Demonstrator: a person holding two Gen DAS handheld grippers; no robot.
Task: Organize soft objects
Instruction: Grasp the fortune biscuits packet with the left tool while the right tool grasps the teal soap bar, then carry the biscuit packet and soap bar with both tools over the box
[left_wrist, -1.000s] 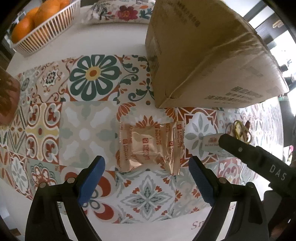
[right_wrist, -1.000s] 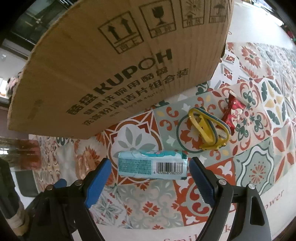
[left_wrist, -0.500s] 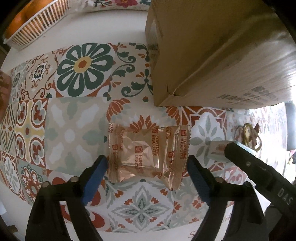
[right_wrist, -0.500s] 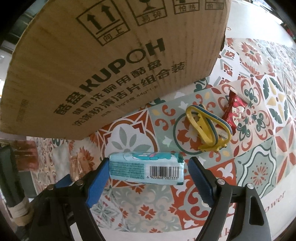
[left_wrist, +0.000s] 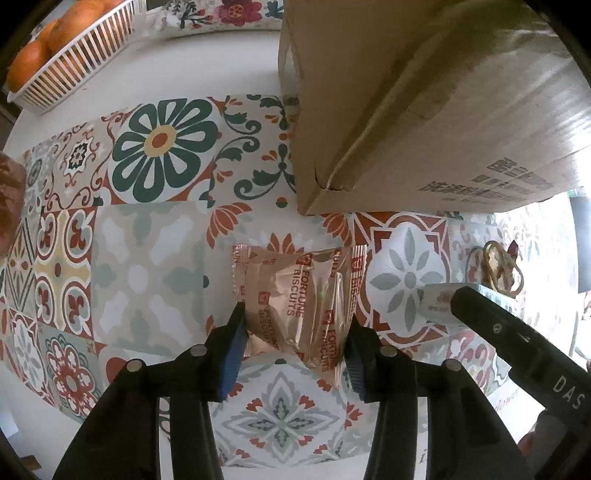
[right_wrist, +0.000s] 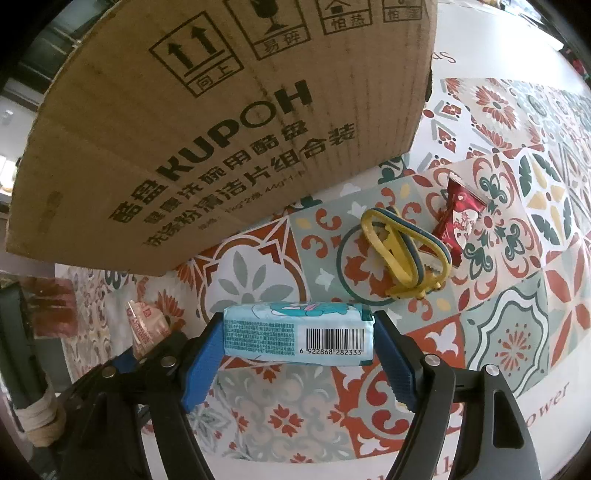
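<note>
My left gripper (left_wrist: 293, 332) is shut on a copper Fortune Biscuits packet (left_wrist: 295, 299), its blue pads pressing both sides so the wrapper buckles on the patterned tablecloth. My right gripper (right_wrist: 299, 343) is shut on a light blue tissue pack (right_wrist: 295, 332) with a barcode, gripped at both ends. The biscuit packet also shows in the right wrist view (right_wrist: 146, 325), and the tissue pack in the left wrist view (left_wrist: 439, 299) behind the right gripper's black arm.
A large KUPOH cardboard box (right_wrist: 221, 110) stands just behind both items, also in the left wrist view (left_wrist: 424, 103). Yellow and blue elastic bands (right_wrist: 402, 258) and a red candy wrapper (right_wrist: 460, 218) lie to the right. A white basket of oranges (left_wrist: 70, 55) sits far left.
Both grippers moved forward around their items and closed: the left onto the biscuit packet, which crumpled, and the right onto the tissue pack.
</note>
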